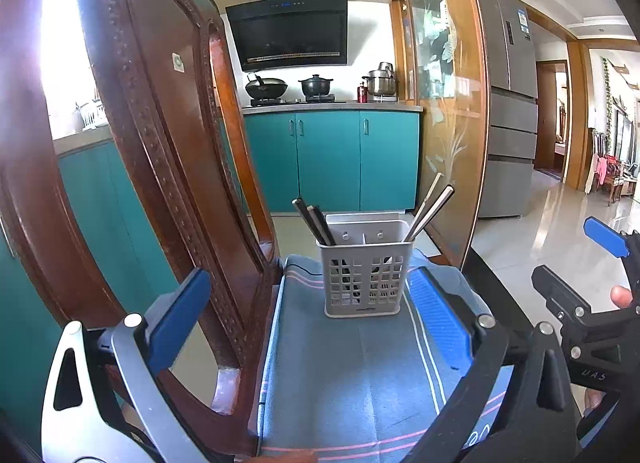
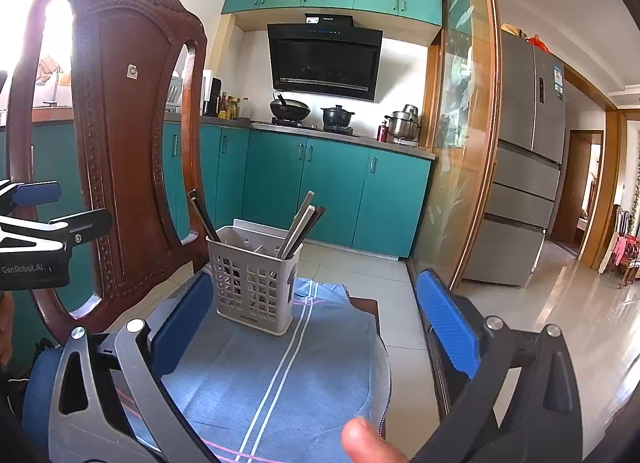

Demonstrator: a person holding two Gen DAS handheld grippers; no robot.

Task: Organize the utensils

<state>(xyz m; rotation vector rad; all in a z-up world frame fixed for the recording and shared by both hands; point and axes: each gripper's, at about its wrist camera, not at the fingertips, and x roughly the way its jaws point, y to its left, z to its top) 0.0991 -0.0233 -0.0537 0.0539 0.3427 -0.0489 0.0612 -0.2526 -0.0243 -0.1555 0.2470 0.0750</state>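
A grey plastic utensil caddy (image 1: 363, 275) (image 2: 256, 283) stands upright on a blue cloth (image 1: 360, 375) (image 2: 280, 367) spread over a chair seat. Dark chopsticks (image 1: 316, 223) (image 2: 204, 215) lean in its left compartment. Pale and dark chopsticks (image 1: 430, 211) (image 2: 300, 225) lean in its right one. My left gripper (image 1: 312, 315) is open and empty, its blue pads (image 1: 438, 323) apart, just short of the caddy. My right gripper (image 2: 316, 323) is open and empty, with the caddy between and beyond its fingers. Each gripper shows at the edge of the other's view, the right one in the left wrist view (image 1: 600, 263) and the left one in the right wrist view (image 2: 36, 215).
The carved wooden chair back (image 1: 168, 135) (image 2: 120, 135) rises close on the left. Beyond are teal kitchen cabinets (image 1: 332, 155), a stove with pots (image 1: 292, 87), a glass sliding door (image 1: 444, 103) and a grey fridge (image 1: 512, 103). A thumb (image 2: 368, 443) shows at the bottom.
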